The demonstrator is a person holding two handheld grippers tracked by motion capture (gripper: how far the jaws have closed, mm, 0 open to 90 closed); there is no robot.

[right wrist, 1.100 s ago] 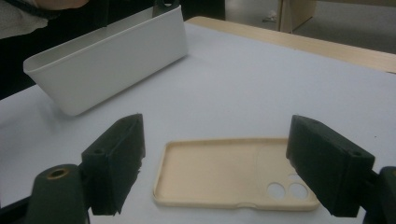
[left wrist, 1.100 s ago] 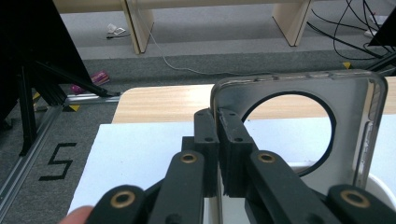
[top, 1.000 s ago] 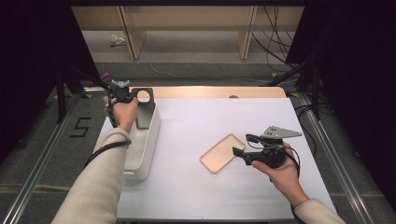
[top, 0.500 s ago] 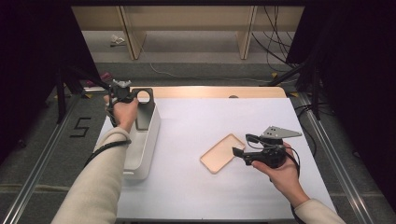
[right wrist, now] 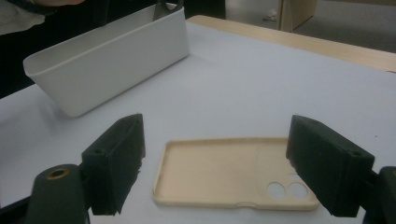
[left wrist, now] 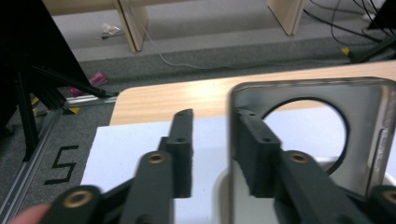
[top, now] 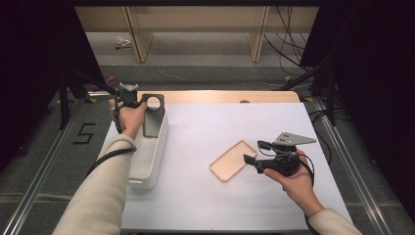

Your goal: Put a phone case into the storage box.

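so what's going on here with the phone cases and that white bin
A person works at the table with a gripper in each hand. The left gripper has just been opening its jaws around the edge of a dark phone case that stands upright in the far end of the white bin; the edge sits between the pads, which look parted from it. The right gripper is open, its jaws either side of a tan phone case lying flat on the table, not touching it.

The left gripper (top: 138,102) is opening its jaws and letting go of the dark phone case (top: 153,115), which is now standing by itself against the end of the white bin (top: 147,161).
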